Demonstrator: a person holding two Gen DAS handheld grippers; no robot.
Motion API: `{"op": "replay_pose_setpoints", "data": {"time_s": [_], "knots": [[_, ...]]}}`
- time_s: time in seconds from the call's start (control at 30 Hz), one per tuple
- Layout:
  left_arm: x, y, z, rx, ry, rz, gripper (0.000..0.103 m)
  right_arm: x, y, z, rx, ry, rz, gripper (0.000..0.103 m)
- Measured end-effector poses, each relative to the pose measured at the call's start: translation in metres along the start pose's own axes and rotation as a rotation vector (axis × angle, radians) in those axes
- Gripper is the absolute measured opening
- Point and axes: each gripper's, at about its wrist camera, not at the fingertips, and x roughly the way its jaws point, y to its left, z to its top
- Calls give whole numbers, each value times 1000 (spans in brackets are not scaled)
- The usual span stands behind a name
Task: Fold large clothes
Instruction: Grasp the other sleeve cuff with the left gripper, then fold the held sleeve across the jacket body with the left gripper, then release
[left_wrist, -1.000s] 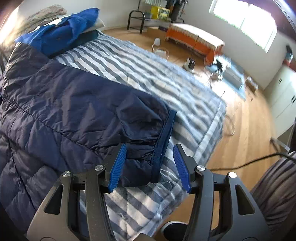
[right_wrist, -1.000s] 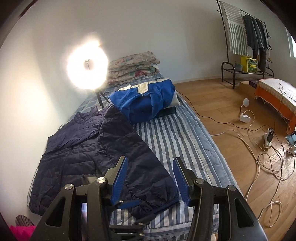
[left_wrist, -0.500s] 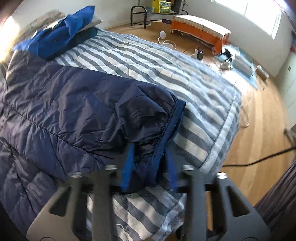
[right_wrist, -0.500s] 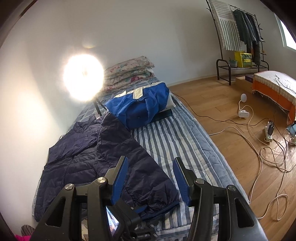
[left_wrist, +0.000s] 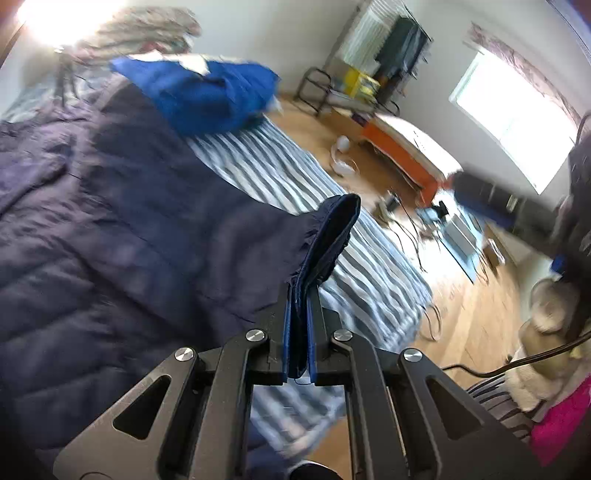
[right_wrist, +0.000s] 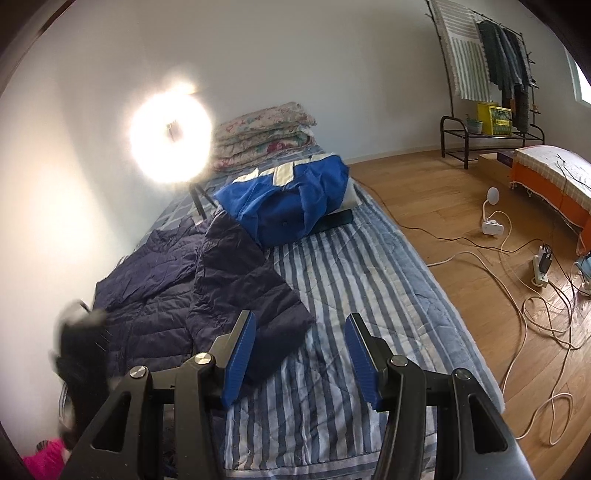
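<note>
**Sleeve cuff pinched and lifted, the other gripper waiting**

The left gripper (left_wrist: 297, 332) is clamped on the cuff (left_wrist: 328, 236) of the dark jacket (left_wrist: 110, 229), its blue pads pressed flat against the fabric with the cuff standing up just ahead of the fingertips. The sleeve rises off the striped bedcover (left_wrist: 295, 173) towards the gripper, and the rest of the jacket spreads out to the gripper's left. The left wrist view is smeared, so fine detail of the grip is hard to judge

The right gripper (right_wrist: 299, 358) hangs wide and holds nothing. The bedcover lies beneath and ahead of it, and the near end of the sleeve (right_wrist: 255, 299) sits just ahead of its left finger. A folded blue jacket (right_wrist: 288, 195) rests farther ahead on the bed, with a stack of quilts (right_wrist: 262, 129) behind that and a bright ring lamp (right_wrist: 171, 138) ahead to the left

What could go wrong from here:
- The hold looks to be on the thin cuff only. The slick padded cloth may slide out if the sleeve is swung fast across the body
- Pulling too far would likely drag the whole jacket, rumpling the part already laid flat
- A sleeve carried across with one gripper may land twisted, since the free gripper is not pinning the shoulder
- The jacket lies close to the blue jacket, so a wide swing could catch it
</note>
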Motion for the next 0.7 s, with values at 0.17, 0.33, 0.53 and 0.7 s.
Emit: {"op": "replay_pose_setpoints", "data": {"time_s": [0.17, 0.33, 0.53, 0.7], "knots": [[-44, 48, 16, -62, -78, 27, 5, 20, 17, 2, -28, 35, 12, 53], [-85, 107, 32, -112, -162, 115, 5, 49, 39, 5, -53, 91, 44, 53], [-131, 207, 43, -223, -246, 282, 5, 98, 86, 13, -183, 156, 81, 53], [-151, 298, 47, -300, -266, 448, 4, 151, 121, 15, -246, 219, 95, 53]]}}
